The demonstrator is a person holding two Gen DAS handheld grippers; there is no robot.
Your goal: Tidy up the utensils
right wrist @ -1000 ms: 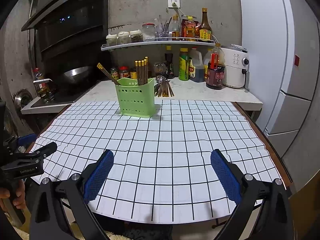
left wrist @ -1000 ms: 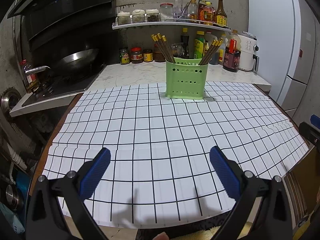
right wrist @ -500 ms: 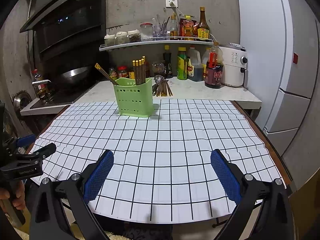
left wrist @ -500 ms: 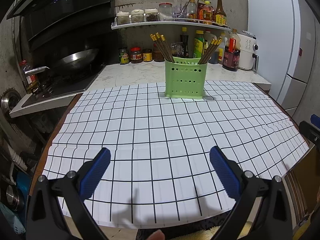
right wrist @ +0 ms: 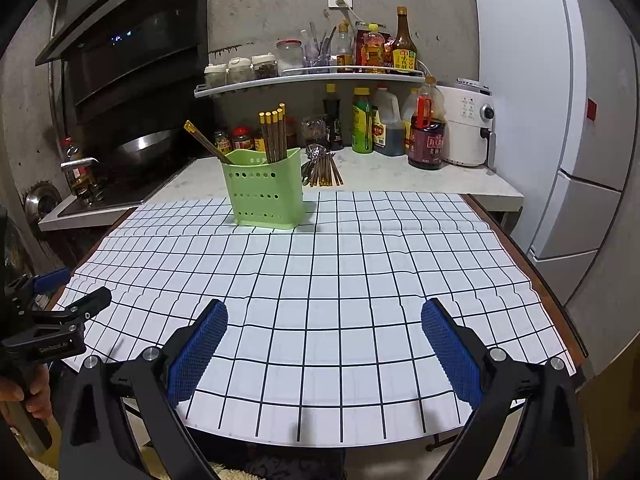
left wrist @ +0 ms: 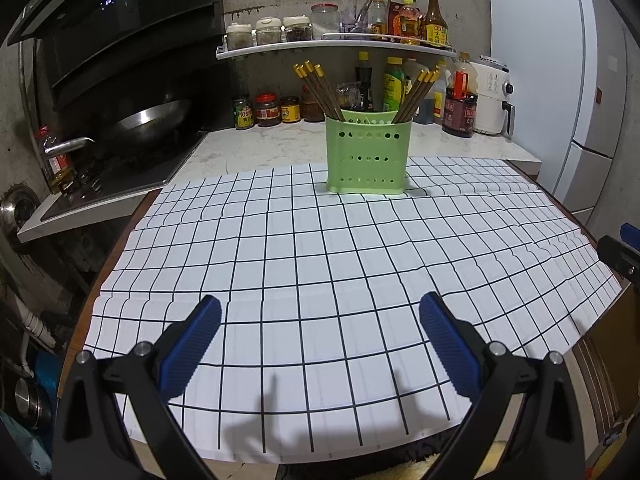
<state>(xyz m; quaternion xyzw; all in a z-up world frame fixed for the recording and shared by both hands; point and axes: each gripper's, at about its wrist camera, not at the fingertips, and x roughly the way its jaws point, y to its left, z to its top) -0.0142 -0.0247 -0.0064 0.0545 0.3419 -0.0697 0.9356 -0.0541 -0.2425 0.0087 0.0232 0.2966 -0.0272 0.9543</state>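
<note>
Green plastic holder (left wrist: 368,156), perforated, standing upright at the far edge of a white, black-gridded cloth (left wrist: 320,264) that covers the worktop (right wrist: 520,248); upper centre of the left wrist view, upper left of centre in the right wrist view. Wooden chopsticks (left wrist: 320,90) with gold tips stand in it in two bunches, one leaning left, the other (left wrist: 416,94) leaning right. In the right wrist view, further chopsticks and a metal spoon (right wrist: 320,168) lie loose on the pale counter (right wrist: 400,178) just behind and right of the holder, off the cloth.

Left tool (left wrist: 320,344): lower part of its own view, blue-padded fingers (left wrist: 192,352) spread wide, nothing between them, hovering over the near edge of the cloth. It also appears at the left edge of the right wrist view, gripped by a hand (right wrist: 24,394).

Right tool (right wrist: 324,348): lower part of its own view, fingers (right wrist: 452,352) likewise spread wide and empty, above the near part of the cloth. Both tools are well apart from the holder.

Background: wok (left wrist: 148,118) on a stove at upper left; shelf (left wrist: 332,46) with jars and bottles at top centre; white appliance (left wrist: 490,100) and refrigerator (left wrist: 560,80) at right.
</note>
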